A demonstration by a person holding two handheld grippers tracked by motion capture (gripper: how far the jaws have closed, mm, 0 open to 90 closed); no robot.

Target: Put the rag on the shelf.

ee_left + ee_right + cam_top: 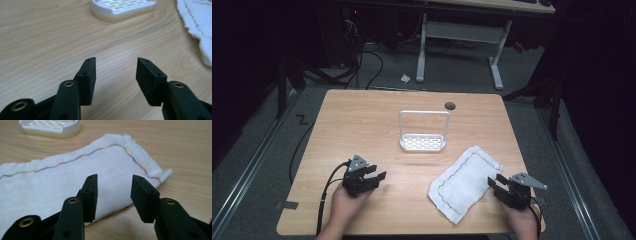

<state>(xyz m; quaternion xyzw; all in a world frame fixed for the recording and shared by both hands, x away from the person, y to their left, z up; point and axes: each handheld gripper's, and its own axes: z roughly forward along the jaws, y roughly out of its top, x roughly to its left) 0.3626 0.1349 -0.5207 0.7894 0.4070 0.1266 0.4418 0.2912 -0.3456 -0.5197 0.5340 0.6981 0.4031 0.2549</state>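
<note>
A white cloth (464, 182) is lying flat toward the bench's (362, 120) near right corner. The right gripper (496, 184) is hovering at its right edge, jaws apart and empty. The left gripper (377, 173) is waiting near the front left, also open. A white rack (423, 142) is standing mid-bench.

Your desk (362, 115) carries a white slotted tray (422, 143) with an upright wire frame near its centre. A white cloth (464, 182) with multicoloured stitching lies flat, near the tray and apart from it. A dark round grommet (450, 105) sits at the far edge.
</note>
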